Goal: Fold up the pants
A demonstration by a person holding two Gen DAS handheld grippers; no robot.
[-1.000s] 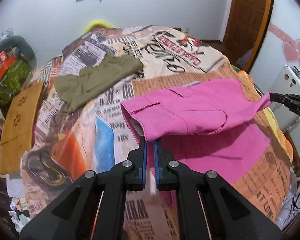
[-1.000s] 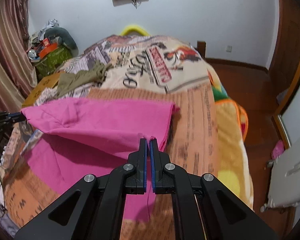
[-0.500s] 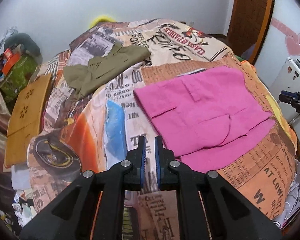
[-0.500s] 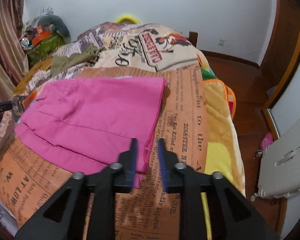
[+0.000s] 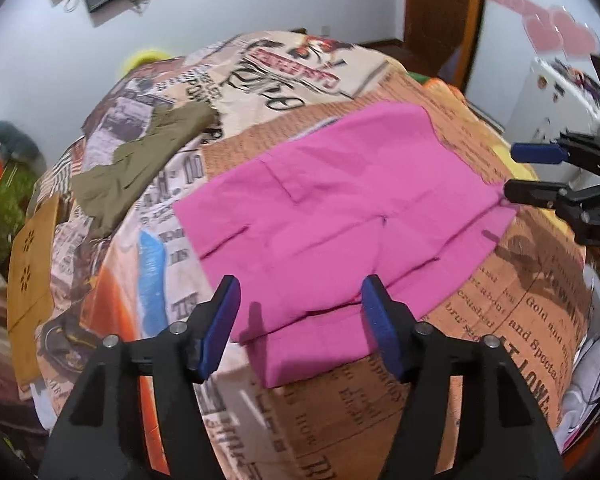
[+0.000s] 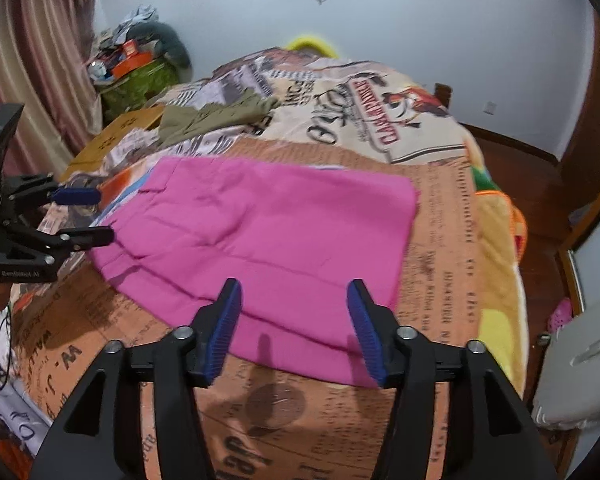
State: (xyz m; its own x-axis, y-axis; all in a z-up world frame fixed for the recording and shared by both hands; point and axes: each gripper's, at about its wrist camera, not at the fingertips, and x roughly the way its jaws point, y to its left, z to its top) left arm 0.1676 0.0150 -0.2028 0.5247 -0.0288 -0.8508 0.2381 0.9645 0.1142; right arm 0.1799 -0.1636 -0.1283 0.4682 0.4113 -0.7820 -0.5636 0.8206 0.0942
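The pink pants (image 5: 340, 216) lie flat on the printed bedspread (image 5: 532, 320), ahead of and below both pairs of jaws, their long axis running crosswise from one gripper to the other. Your left gripper (image 5: 300, 300) hangs over the near edge at one end, your right gripper (image 6: 294, 300) over the near edge at the other, so neither is closer. Both sets of jaws have just been opening and stand apart, empty, touching no cloth.

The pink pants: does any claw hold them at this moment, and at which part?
Nothing is held. The left claw and right claw have just been opening and stand open. The pink pants lie folded on the bed, free of the pads.
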